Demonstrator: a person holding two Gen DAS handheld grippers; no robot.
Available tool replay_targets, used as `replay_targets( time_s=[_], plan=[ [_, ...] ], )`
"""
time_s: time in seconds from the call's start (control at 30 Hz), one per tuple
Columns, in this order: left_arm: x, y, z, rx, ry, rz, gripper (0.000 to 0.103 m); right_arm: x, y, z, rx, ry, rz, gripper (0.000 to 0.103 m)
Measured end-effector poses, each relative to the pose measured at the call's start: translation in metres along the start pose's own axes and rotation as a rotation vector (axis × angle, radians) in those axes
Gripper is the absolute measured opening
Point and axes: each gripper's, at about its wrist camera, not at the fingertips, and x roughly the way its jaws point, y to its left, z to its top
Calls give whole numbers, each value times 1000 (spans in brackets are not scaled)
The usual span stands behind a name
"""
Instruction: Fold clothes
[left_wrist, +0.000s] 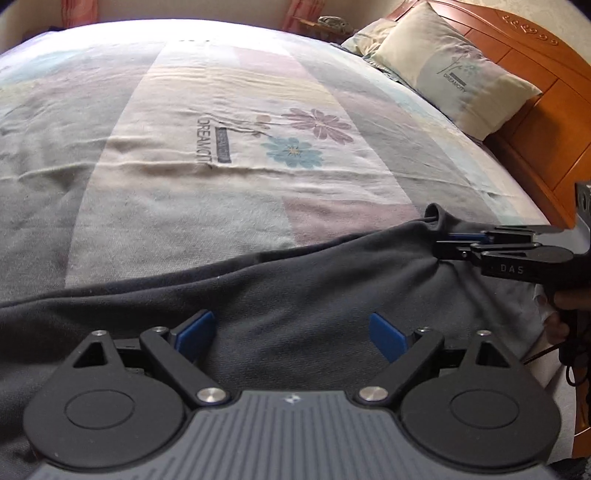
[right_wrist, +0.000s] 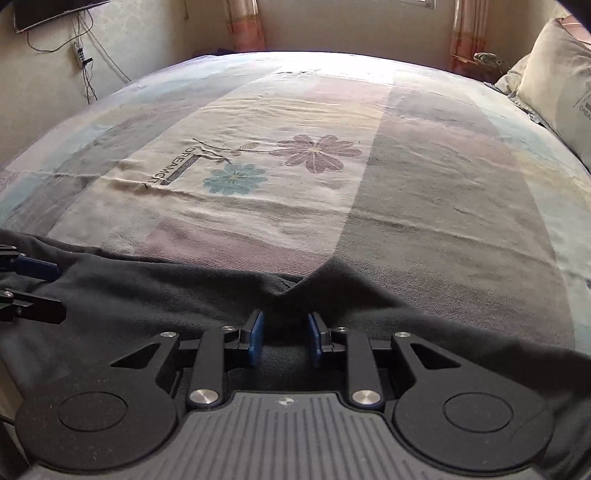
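Observation:
A dark grey garment (left_wrist: 258, 280) lies spread along the near edge of the bed. My left gripper (left_wrist: 291, 332) hovers over it, open, with its blue pads wide apart and only flat cloth under the gap. From the right, my right gripper (left_wrist: 441, 245) comes in with its fingers shut on a pinched ridge at the garment's far edge. In the right wrist view the garment (right_wrist: 147, 295) bunches into a peak between the blue pads of the right gripper (right_wrist: 284, 323). The left gripper (right_wrist: 37, 288) shows at that view's left edge, jaws apart.
A pastel patchwork sheet (left_wrist: 207, 110) with printed flowers covers the bed. A pillow (left_wrist: 454, 74) leans on the wooden headboard (left_wrist: 546, 122) at the right. Cables (right_wrist: 85, 62) hang on the far wall. A hand (left_wrist: 561, 317) holds the right gripper's handle.

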Motion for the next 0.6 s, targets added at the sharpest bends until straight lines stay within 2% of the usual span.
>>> replay_targets(
  time_s=[0.07, 0.13, 0.23, 0.3, 0.43, 0.6],
  plan=[
    [-2, 1, 0, -7, 0, -2, 93, -1, 3, 4, -2, -12, -18, 30],
    [-3, 3, -1, -16, -2, -6, 93, -8, 8, 9, -19, -61, -34, 30],
    [-4, 5, -1, -28, -4, -12, 93, -13, 14, 21, -60, -100, -21, 30],
    [-3, 5, 0, -31, -7, -10, 93, -10, 17, 24, -74, -84, -16, 30],
    [-3, 5, -1, -28, -9, -9, 93, -11, 14, 22, -1, -48, 57, 30],
    [-2, 5, 0, -26, -11, -8, 94, 22, 8, 14, 28, 5, -36, 28]
  ],
)
